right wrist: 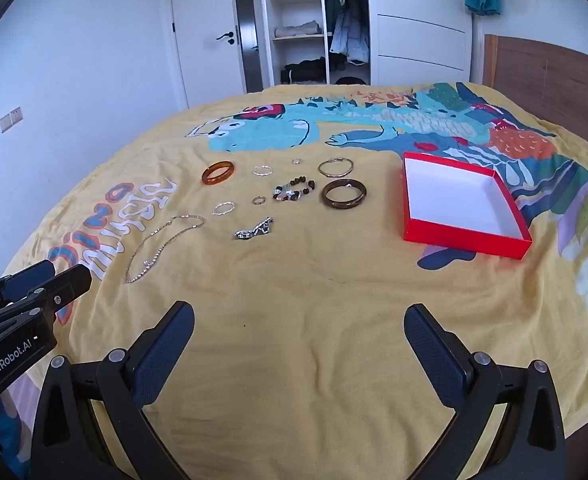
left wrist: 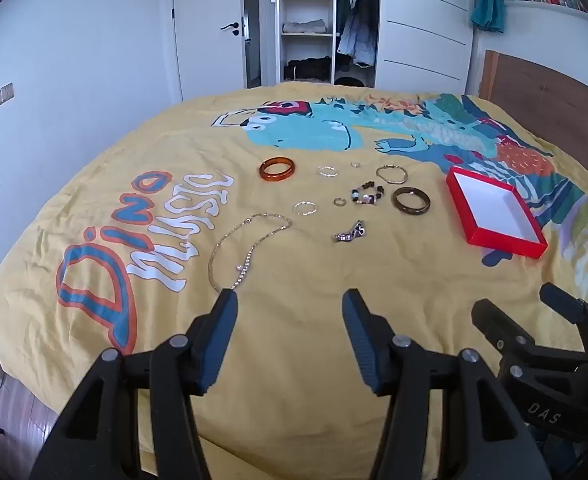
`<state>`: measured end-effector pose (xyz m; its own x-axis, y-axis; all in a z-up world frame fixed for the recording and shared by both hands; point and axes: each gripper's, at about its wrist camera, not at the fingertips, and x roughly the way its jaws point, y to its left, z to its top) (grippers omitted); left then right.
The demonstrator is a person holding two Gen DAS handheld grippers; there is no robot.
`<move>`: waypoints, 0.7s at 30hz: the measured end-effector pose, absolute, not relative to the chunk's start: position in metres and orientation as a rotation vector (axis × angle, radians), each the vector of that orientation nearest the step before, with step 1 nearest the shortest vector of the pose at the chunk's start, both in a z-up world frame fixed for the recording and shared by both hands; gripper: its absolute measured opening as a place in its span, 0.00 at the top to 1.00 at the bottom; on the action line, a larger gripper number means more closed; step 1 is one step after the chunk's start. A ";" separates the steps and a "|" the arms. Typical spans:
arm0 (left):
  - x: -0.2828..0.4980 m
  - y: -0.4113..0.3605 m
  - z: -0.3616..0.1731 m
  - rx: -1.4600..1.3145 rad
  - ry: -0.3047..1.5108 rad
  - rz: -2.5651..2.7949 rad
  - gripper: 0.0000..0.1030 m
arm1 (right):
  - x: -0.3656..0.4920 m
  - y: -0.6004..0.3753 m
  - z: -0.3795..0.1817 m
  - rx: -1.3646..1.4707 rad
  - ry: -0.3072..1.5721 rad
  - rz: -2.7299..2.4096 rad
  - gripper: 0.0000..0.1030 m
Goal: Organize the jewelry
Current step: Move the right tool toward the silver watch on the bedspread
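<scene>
Tiny rings too small to identify. Bedspread (right wrist: pixel 294 320) print reads "Dino Music"; left gripper (left wrist: pixel 289 304) housing reads "GenRobot.AI". Both left and right gripper (right wrist: pixel 298 320) spread wide, empty. Two thick bangles: amber bangle (right wrist: pixel 218 172) at 11 o'clock, dark bangle (right wrist: pixel 343 194) at 12. One empty red box (right wrist: pixel 462 205) at 1 o'clock; one chain necklace (right wrist: pixel 161 246) at 10.

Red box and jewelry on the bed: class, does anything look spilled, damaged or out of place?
Nothing looks damaged or spilled. The red box sits open and empty, askew to the bedspread's print. All the jewelry lies loose outside it, including the chain necklace, amber bangle and dark bangle.
</scene>
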<state>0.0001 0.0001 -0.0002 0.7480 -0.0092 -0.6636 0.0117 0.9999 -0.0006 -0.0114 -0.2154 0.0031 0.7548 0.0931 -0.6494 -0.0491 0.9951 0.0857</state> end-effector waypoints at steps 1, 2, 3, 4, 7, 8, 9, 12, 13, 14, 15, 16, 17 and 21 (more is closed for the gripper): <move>0.000 0.000 0.000 0.005 0.726 -0.010 0.49 | -0.011 -0.215 0.003 0.065 0.717 0.078 0.00; 0.000 0.000 -0.001 0.004 0.729 -0.010 0.49 | -0.011 -0.216 0.003 0.067 0.714 0.078 0.00; 0.000 0.000 -0.001 0.005 0.731 -0.011 0.49 | -0.010 -0.216 0.003 0.066 0.711 0.078 0.00; 0.003 -0.002 -0.004 0.007 0.735 -0.010 0.49 | -0.010 -0.216 0.003 0.068 0.710 0.079 0.00; 0.003 -0.010 -0.009 0.025 0.736 0.002 0.49 | -0.007 -0.217 0.002 0.082 0.714 0.088 0.00; 0.002 -0.013 -0.010 0.033 0.737 0.003 0.49 | -0.007 -0.217 0.001 0.082 0.716 0.089 0.00; 0.006 -0.009 -0.009 0.022 0.749 0.000 0.49 | -0.006 -0.217 0.001 0.079 0.717 0.091 0.00; 0.010 -0.011 -0.012 0.025 0.766 -0.007 0.49 | 0.001 -0.210 0.001 0.062 0.722 0.094 0.00; 0.010 -0.012 -0.013 0.026 0.766 -0.008 0.49 | 0.002 -0.209 0.001 0.057 0.724 0.093 0.00; 0.010 -0.013 -0.014 0.027 0.767 -0.009 0.49 | 0.000 -0.210 -0.002 0.058 0.721 0.097 0.00; 0.011 -0.014 -0.015 0.026 0.767 -0.009 0.49 | 0.001 -0.210 -0.003 0.057 0.723 0.097 0.00; 0.011 -0.015 -0.015 0.027 0.768 -0.010 0.49 | 0.002 -0.210 -0.003 0.056 0.724 0.098 0.00; 0.011 -0.016 -0.016 0.031 0.768 -0.011 0.49 | 0.001 -0.211 -0.004 0.057 0.724 0.099 0.00; 0.016 -0.012 -0.018 0.030 0.789 -0.005 0.49 | 0.003 -0.211 -0.006 0.053 0.725 0.097 0.00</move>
